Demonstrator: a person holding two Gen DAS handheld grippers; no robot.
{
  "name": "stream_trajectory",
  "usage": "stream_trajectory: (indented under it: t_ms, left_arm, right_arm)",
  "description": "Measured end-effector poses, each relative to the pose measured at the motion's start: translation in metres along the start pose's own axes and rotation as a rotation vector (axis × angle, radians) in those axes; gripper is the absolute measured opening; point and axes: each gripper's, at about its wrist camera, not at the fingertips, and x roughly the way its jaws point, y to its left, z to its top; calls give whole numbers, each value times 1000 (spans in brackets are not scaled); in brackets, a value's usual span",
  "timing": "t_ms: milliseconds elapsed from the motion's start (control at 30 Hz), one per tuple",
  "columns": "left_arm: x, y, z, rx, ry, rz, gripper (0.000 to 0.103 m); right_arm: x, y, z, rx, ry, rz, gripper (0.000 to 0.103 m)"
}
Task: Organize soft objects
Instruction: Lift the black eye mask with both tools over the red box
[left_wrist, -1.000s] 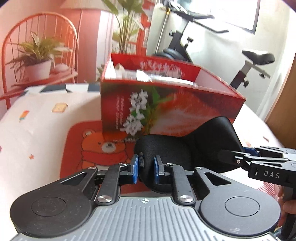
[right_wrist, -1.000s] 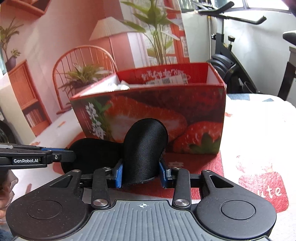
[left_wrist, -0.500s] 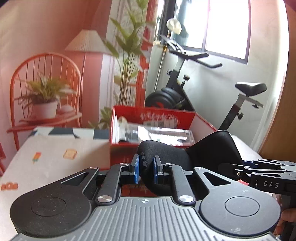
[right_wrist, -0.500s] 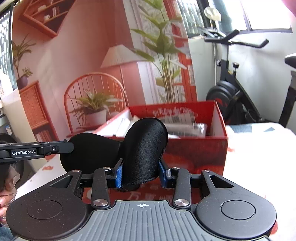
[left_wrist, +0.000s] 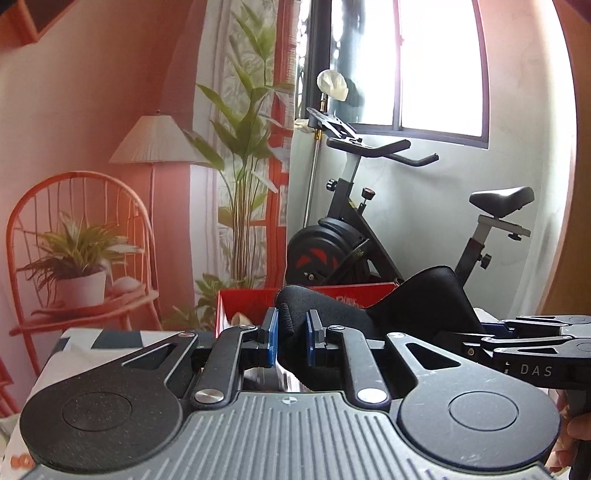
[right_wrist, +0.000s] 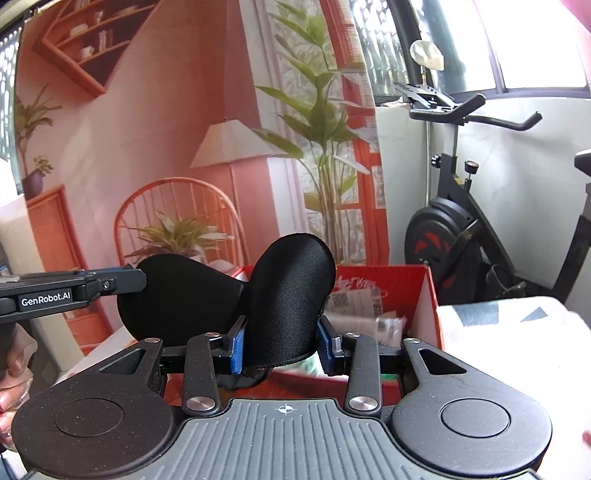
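Note:
A black padded sleep mask (left_wrist: 332, 314) is held in the air between both grippers. My left gripper (left_wrist: 291, 339) is shut on its left end. My right gripper (right_wrist: 280, 347) is shut on its right eye cup (right_wrist: 291, 295); the other cup (right_wrist: 177, 299) stretches left to the left gripper's fingers (right_wrist: 110, 282). The right gripper's fingers (left_wrist: 517, 332) show at the right of the left wrist view. A red strawberry-print box (right_wrist: 421, 295) stands open behind and below the mask, with clear packets (right_wrist: 369, 314) inside.
The patterned tablecloth (right_wrist: 498, 332) lies to the right of the box. An exercise bike (left_wrist: 351, 240) stands behind the table. A backdrop with a chair, lamp and plants (left_wrist: 129, 184) fills the left.
Both grippers have lifted the mask upward together. The box, first seen from the front at mask level, now sits lower, with only its rim and inside showing.

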Motion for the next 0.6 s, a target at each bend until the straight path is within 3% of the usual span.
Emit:
stream_trajectory:
  t_ms: [233, 467, 600]
  left_arm:
    - [49, 6, 11, -19, 55, 21, 16]
    - [63, 9, 22, -3, 22, 32, 16]
    - [83, 7, 18, 13, 93, 4, 16]
  right_arm:
    - [45, -17, 17, -6, 18, -32, 34]
    - [68, -28, 24, 19, -12, -40, 34]
    - [85, -33, 20, 3, 37, -56, 34]
